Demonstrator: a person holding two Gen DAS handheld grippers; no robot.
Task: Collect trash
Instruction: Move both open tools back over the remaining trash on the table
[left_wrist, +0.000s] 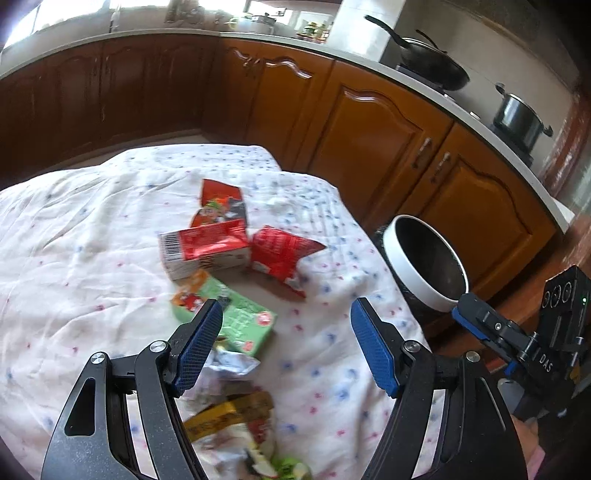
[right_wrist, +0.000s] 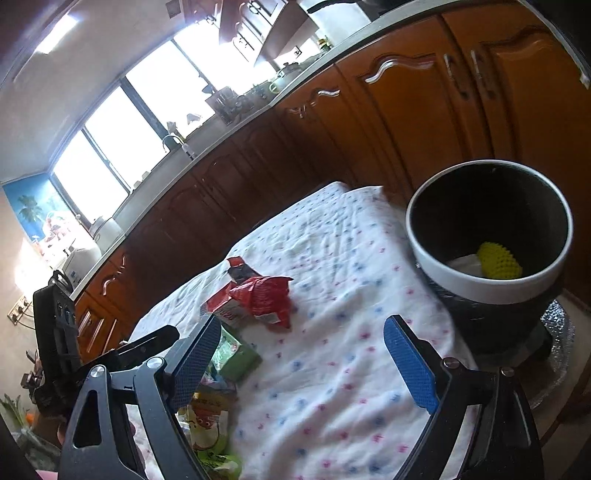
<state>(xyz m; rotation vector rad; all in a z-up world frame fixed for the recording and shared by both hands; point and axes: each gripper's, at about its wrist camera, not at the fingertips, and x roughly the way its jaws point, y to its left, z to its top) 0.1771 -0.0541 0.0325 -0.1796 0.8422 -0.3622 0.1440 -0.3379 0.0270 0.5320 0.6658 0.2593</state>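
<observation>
Trash lies on a table under a white dotted cloth (left_wrist: 74, 240): a red carton (left_wrist: 203, 251), a red wrapper (left_wrist: 280, 254), a green carton (left_wrist: 240, 317), a yellow wrapper (left_wrist: 229, 413) and crumpled foil (left_wrist: 229, 363). My left gripper (left_wrist: 288, 332) is open and empty above the green carton. My right gripper (right_wrist: 299, 350) is open and empty above the cloth, right of the red wrapper (right_wrist: 258, 295) and green carton (right_wrist: 236, 354). A black bin with a white rim (right_wrist: 491, 291) stands at the table's right edge and holds a yellow spiky ball (right_wrist: 498, 266) and white paper.
Brown kitchen cabinets (left_wrist: 369, 129) run behind the table, with a wok (left_wrist: 432, 62) and a pot (left_wrist: 517, 114) on the counter. The bin (left_wrist: 417, 280) and the right gripper's body (left_wrist: 517, 332) show at the right of the left wrist view.
</observation>
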